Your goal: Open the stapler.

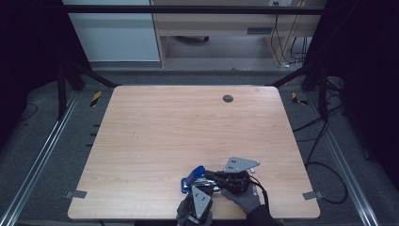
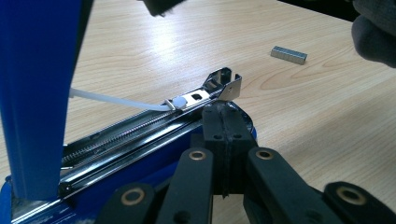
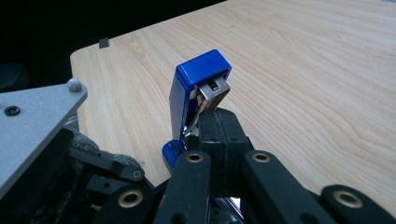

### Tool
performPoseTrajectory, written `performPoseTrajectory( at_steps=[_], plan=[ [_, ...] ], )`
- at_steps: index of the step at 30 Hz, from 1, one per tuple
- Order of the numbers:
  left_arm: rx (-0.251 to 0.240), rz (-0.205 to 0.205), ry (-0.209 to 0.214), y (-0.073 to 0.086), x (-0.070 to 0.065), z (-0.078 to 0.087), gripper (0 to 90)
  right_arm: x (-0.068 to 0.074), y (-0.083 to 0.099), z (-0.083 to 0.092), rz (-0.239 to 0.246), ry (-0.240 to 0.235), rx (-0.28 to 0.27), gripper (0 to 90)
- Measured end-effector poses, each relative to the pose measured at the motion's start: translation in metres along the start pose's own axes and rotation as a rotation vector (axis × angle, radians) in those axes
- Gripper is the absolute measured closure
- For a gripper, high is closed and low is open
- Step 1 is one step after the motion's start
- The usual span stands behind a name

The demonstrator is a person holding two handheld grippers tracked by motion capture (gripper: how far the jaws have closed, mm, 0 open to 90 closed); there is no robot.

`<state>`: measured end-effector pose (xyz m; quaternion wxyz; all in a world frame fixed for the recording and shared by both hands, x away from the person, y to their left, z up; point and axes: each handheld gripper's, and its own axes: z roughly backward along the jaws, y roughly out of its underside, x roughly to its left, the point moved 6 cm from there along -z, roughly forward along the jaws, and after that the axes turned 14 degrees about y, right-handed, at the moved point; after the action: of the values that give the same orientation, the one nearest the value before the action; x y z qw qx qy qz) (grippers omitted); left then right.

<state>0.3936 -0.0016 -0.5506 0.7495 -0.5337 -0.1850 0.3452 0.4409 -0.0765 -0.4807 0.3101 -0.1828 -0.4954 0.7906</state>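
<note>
While its lid stands up, the blue stapler [image 3: 198, 88] lies between both closed grippers.

The stapler's [image 2: 140, 130] blue lid is cut off by the left gripper view's top edge.

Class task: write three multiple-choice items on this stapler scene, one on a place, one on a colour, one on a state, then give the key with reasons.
1. Where does the small grey strip of staples lie?
A on the wooden table
B inside the stapler
C on the floor

2. What colour is the plastic stapler?
A red
B blue
C green

3. How is the stapler's top cover?
A shut flat
B removed
C swung up open

Key: A, the strip rests on bare wood; B, its body and cover are blue; C, the cover stands upright above the exposed metal staple channel.
</note>
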Motion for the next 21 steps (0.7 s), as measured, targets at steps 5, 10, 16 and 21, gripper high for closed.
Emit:
performPoseTrajectory(
  at_steps=[5, 10, 16, 21],
  plan=[
    [0.000, -0.003, -0.002, 0.0001, -0.0001, -0.0001, 89.8, 0.0035, -0.0039, -0.0025, -0.003, -0.009, -0.010, 90.0],
    [-0.001, -0.003, -0.002, 0.0001, -0.0002, -0.0001, 89.8, 0.0069, -0.0076, -0.0054, 0.000, -0.021, -0.018, 90.0],
    [-0.001, -0.004, -0.003, 0.0001, -0.0003, -0.0001, 89.9, 0.0067, -0.0088, -0.0083, -0.007, -0.024, -0.015, 90.0],
    [-0.001, -0.005, -0.003, 0.0001, -0.0002, -0.0001, 89.8, 0.0082, -0.0100, -0.0097, -0.007, -0.031, -0.013, 90.0]
  ],
)
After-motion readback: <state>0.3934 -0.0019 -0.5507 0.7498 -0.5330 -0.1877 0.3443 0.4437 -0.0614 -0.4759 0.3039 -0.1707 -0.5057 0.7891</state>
